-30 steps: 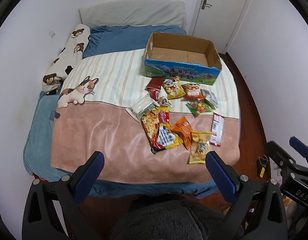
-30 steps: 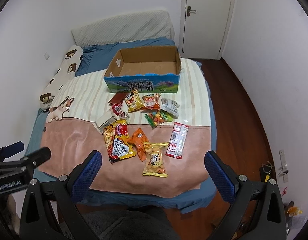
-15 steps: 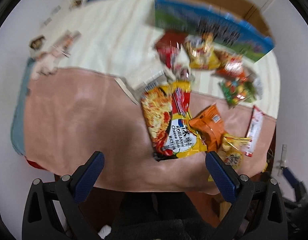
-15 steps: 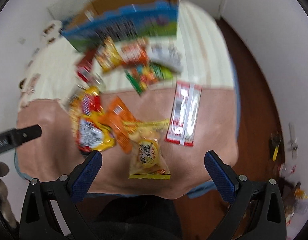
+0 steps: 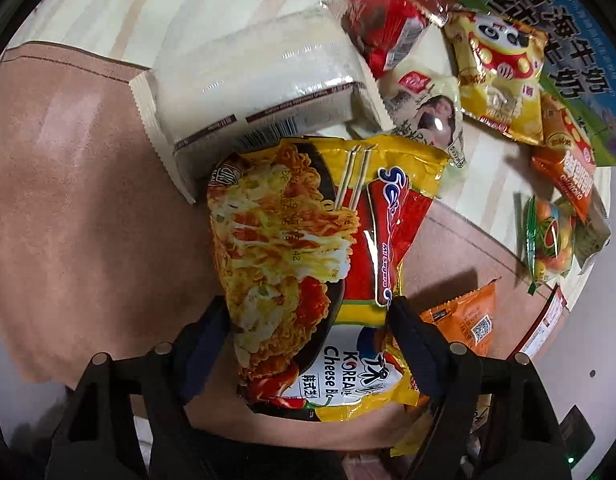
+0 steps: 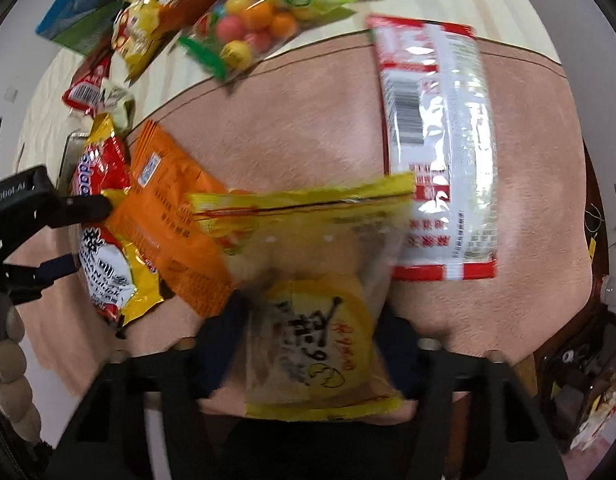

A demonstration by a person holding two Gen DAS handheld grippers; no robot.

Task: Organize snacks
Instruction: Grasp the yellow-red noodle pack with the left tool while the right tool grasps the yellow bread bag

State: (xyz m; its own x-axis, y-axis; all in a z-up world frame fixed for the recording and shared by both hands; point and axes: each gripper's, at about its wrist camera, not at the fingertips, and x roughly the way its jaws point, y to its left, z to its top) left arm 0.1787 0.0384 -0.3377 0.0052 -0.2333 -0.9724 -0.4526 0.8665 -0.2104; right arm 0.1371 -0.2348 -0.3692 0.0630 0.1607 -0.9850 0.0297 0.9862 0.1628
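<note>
Left wrist: white packet (image 5: 264,84) touches noodle packet (image 5: 308,264).

- noodle packet (image 5: 308,264) sits right between the left gripper (image 5: 308,320) fingers, lying on the blanket (image 5: 88,220)
- just past it, the wrapped block (image 5: 260,92); the packet's far edge overlaps it
- right of that finger pair: sachet (image 5: 463,320), touching the noodle packet
- further ahead and right: panda bag (image 5: 503,76), then the box (image 5: 575,40) behind it
- right gripper (image 6: 308,328) has the clear-window bag (image 6: 315,300) between its fingers
- ahead-right of it: long striped packet (image 6: 435,140)
- ahead-left: candy ball bag (image 6: 252,24)
</note>
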